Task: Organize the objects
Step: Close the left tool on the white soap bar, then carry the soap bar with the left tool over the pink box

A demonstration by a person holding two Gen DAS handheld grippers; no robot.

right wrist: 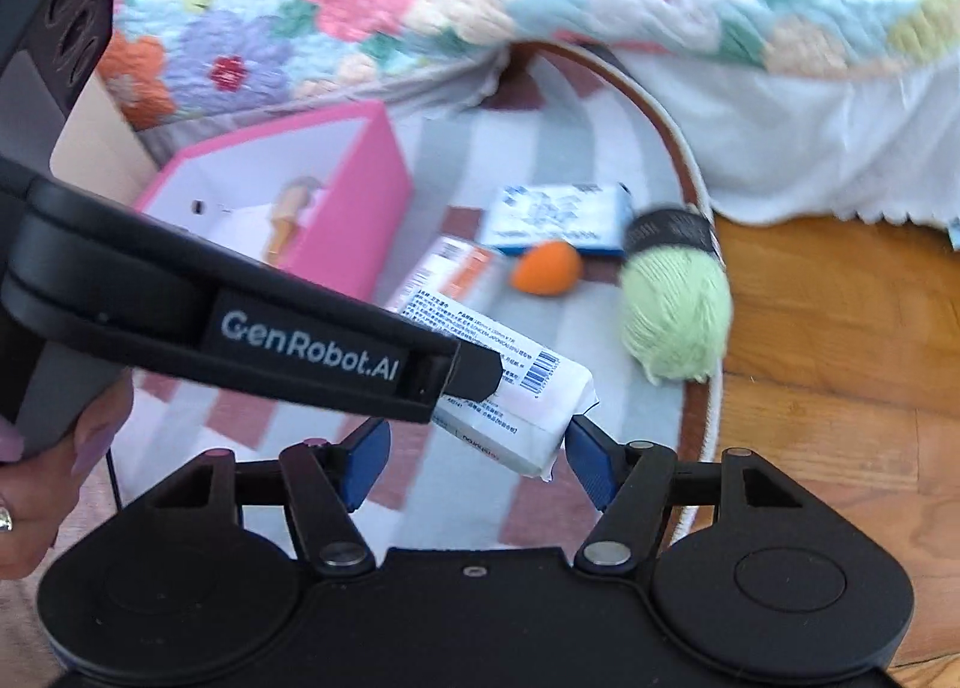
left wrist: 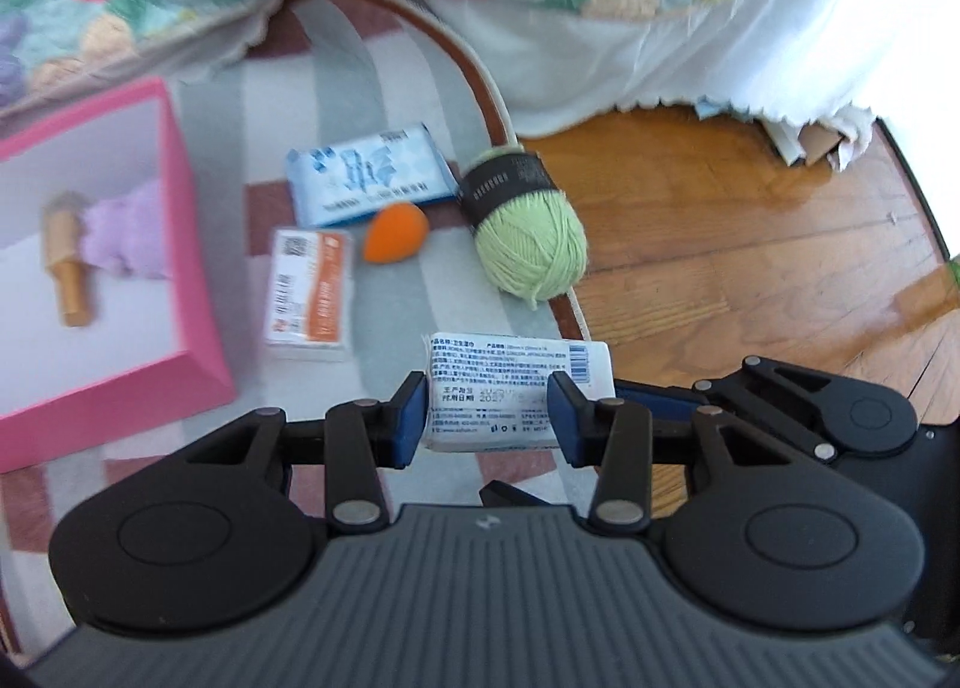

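The left tool [left wrist: 487, 411] pinches the white wipes pack [left wrist: 519, 382], lifted for the pink box [left wrist: 180, 244]; the right tool [right wrist: 477, 463], spread, probably only steadies its end.

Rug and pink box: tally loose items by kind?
Flat packets: 3 – white, held in left gripper; blue; orange-and-white
Green yarn ball: 1
Orange sponge: 1
In pink box: gold brush 1, lilac plush 1
Total: 7
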